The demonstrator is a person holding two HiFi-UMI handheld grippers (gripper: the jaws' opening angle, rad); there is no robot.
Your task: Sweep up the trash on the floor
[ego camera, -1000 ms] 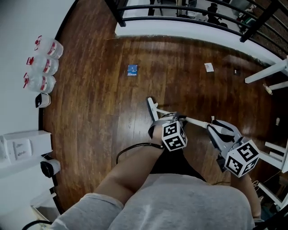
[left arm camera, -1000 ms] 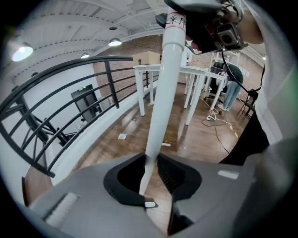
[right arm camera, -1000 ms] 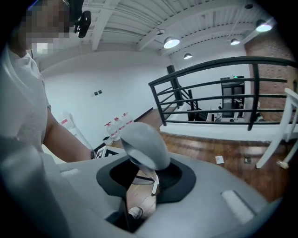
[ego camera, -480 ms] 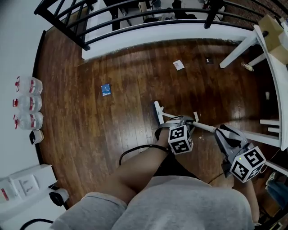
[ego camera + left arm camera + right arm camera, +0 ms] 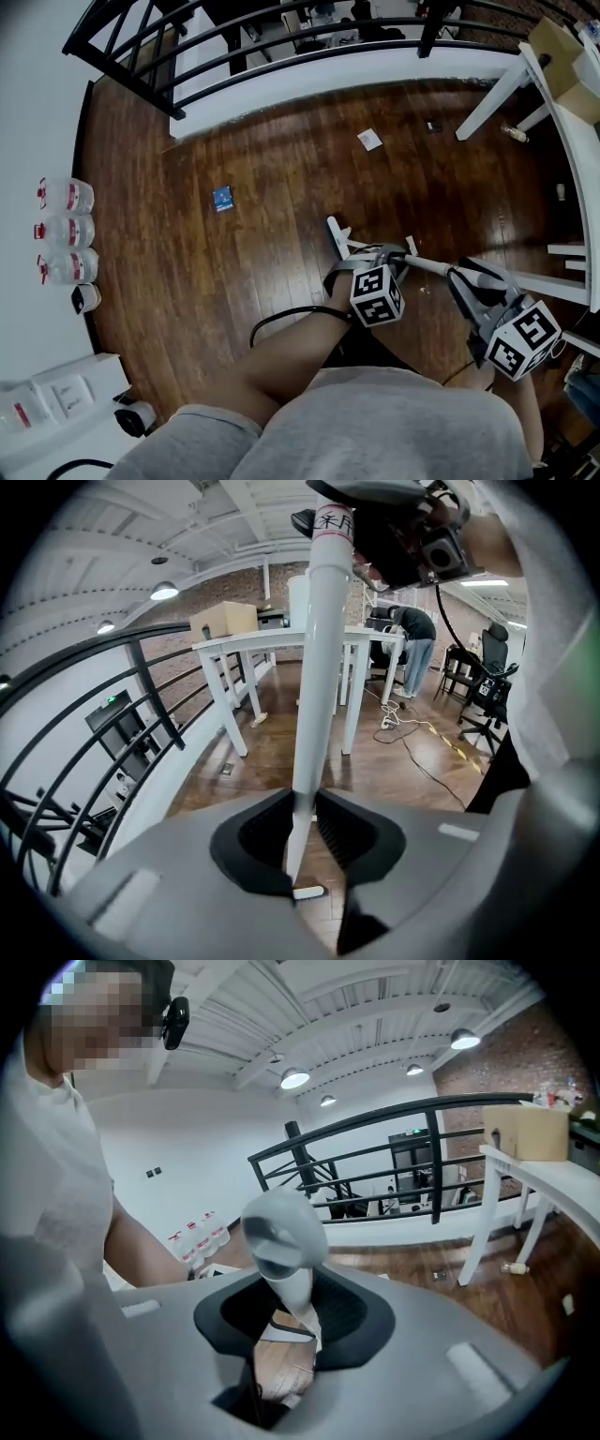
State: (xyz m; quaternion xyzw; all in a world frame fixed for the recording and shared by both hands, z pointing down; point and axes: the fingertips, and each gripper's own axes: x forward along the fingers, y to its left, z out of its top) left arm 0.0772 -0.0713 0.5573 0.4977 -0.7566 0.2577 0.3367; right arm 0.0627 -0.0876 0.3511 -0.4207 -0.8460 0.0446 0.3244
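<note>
Both grippers hold a white broom handle (image 5: 424, 262) that slants down to the broom head (image 5: 336, 235) on the dark wooden floor (image 5: 281, 169). My left gripper (image 5: 375, 257) is shut on the handle's lower part; in the left gripper view the white handle (image 5: 317, 667) rises between the jaws of the left gripper (image 5: 302, 832). My right gripper (image 5: 466, 277) is shut near the top; in the right gripper view the handle's grey end (image 5: 279, 1232) sticks up from the right gripper (image 5: 291, 1312). Trash lies beyond the broom: a blue packet (image 5: 222, 198), a white paper scrap (image 5: 369, 139) and a small dark bit (image 5: 431, 127).
A black railing (image 5: 253, 52) on a white kerb bounds the far side. White table legs (image 5: 492, 94) stand at the right. Three water bottles (image 5: 64, 232) line the left wall. A black cable (image 5: 281, 315) loops by my feet. A person (image 5: 417, 644) bends over far off.
The head view has swung, so the railing, the blue packet and the paper scrap sit differently in frame. Both grippers keep their hold on the broom, whose head stays on the floor.
</note>
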